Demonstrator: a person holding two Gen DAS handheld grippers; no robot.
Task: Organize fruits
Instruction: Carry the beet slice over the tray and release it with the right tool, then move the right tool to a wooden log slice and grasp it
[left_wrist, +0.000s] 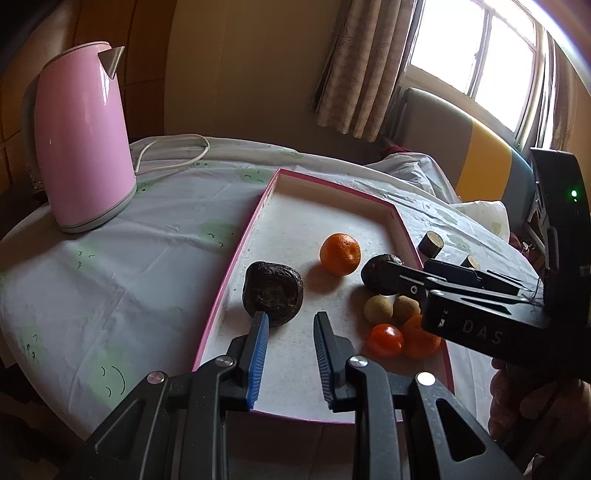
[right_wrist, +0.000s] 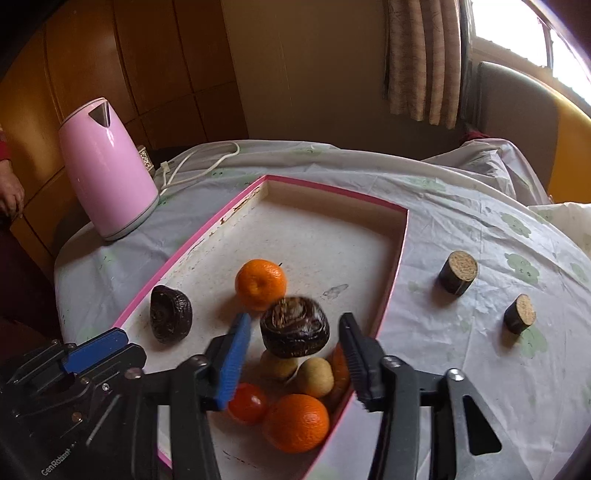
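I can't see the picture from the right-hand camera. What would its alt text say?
The right gripper hangs open around a dark wrinkled fruit above a pink-rimmed tray holding oranges, small yellowish fruits and another dark fruit. A pink kettle and two cork-like stubs stand on the covered table.

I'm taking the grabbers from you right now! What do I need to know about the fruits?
Left gripper: narrowed right down, empty, over the tray beside one dark wrinkled fruit.
Right gripper: open, with the second dark fruit between its pads but not pinched.
Done: mandarin, tan fruits, red fruit and big orange are in the tray.
Left: probably settle that dark fruit; two brown stubs sit outside on the cloth.
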